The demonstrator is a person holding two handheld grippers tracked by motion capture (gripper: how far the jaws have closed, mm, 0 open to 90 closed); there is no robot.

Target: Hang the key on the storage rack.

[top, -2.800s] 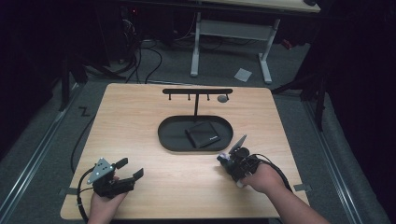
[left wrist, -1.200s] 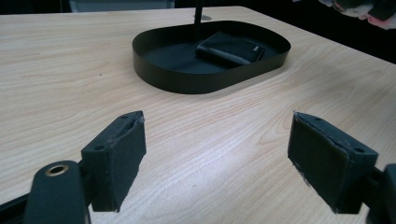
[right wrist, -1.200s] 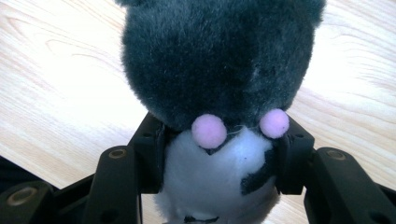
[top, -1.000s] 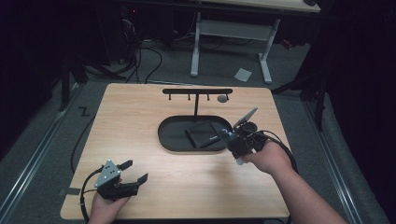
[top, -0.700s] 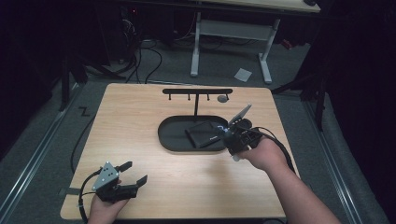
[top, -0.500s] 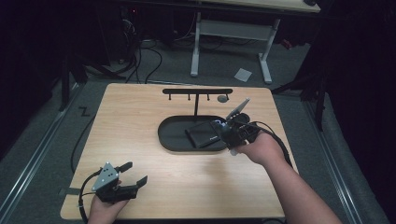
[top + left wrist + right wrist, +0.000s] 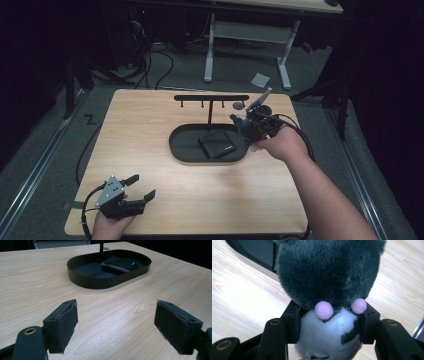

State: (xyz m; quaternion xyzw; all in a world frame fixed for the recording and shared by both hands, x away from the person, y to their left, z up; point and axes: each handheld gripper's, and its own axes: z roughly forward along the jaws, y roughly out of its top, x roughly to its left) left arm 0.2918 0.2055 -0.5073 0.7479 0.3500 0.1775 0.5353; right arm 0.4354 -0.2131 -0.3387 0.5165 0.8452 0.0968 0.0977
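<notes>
1. Since the earliest high view: right hand-held gripper [image 7: 245,122] carried from the front-right of the surface [image 7: 150,130] up and inward, now at the right end of the black oval tray [image 7: 172,145], beside the T-shaped rack [image 7: 210,97] that rises from it.
2. Left hand-held gripper [image 7: 142,185] shifted only a little, parked at the front-left corner, jaws spread wide with nothing between them, aimed across bare wood toward the tray.
3. Right hand-held gripper clamped on a plush toy [image 7: 329,277], jaws pressed into its white part from both sides.
4. Location of the plush toy: in that grasp, lifted off the surface, beside or over the tray's right rim; whether over the rim or just outside it, hard to tell from above.
5. Meaning for the work, as a judgement: carry nearly finished, release into the tray or onto the rack likely next. Not yet set down.
6. Long axis of the plush toy: in line with the jaws, running away from the right gripper view's camera.
7. Direction: grey furry end leading, toward the tray and rack; white end back at the jaws; two pink dots facing up at the camera.
8. Black wallet [image 7: 217,144] lying flat in the tray's right half, near the likely drop spot, worth minding.
</notes>
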